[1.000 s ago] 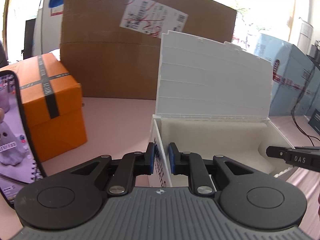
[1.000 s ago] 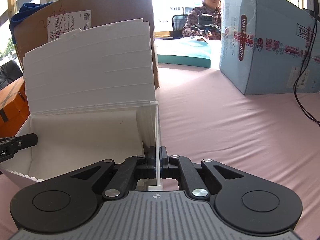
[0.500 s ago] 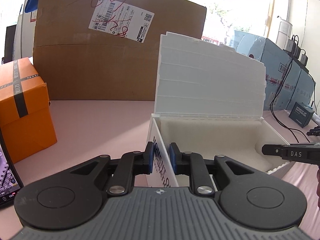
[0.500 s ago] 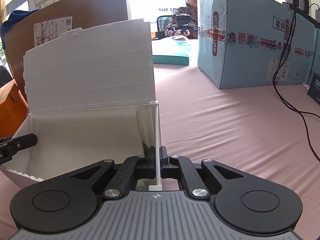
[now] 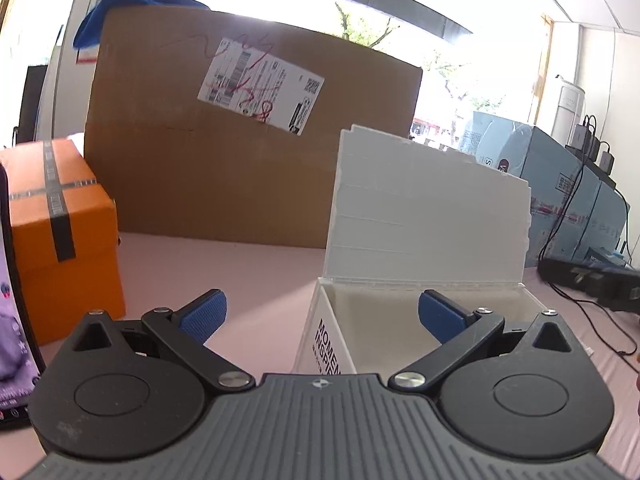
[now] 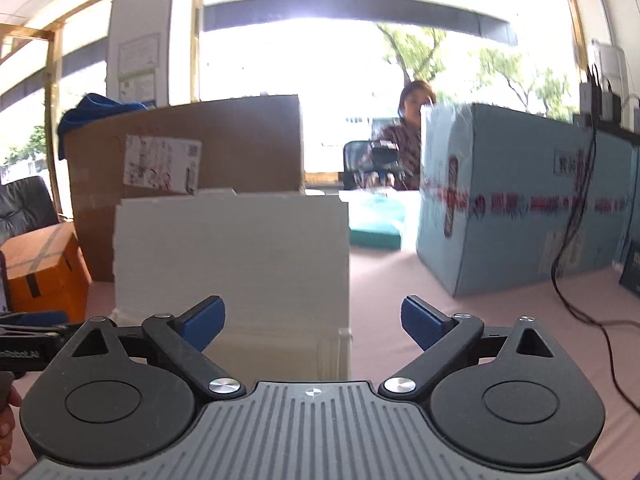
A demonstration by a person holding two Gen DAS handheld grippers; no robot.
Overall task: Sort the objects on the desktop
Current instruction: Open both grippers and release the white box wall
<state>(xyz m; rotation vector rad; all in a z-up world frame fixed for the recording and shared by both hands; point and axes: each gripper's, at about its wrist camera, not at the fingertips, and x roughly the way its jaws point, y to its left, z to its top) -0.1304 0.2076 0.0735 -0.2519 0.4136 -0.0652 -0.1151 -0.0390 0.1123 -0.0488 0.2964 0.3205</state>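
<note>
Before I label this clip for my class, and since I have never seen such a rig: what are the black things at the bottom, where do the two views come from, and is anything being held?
They are handheld two-finger grippers, one per hand, each with a camera looking along its fingers. In the left view, the left gripper is open over the white box, whose lid stands up. In the right view, the right gripper is open too, holding nothing. On the pink table also stand an orange box, a brown carton and a blue carton.

Both the left claw (image 5: 320, 316) and right claw (image 6: 313, 320) have released the white box (image 5: 424, 240).
</note>
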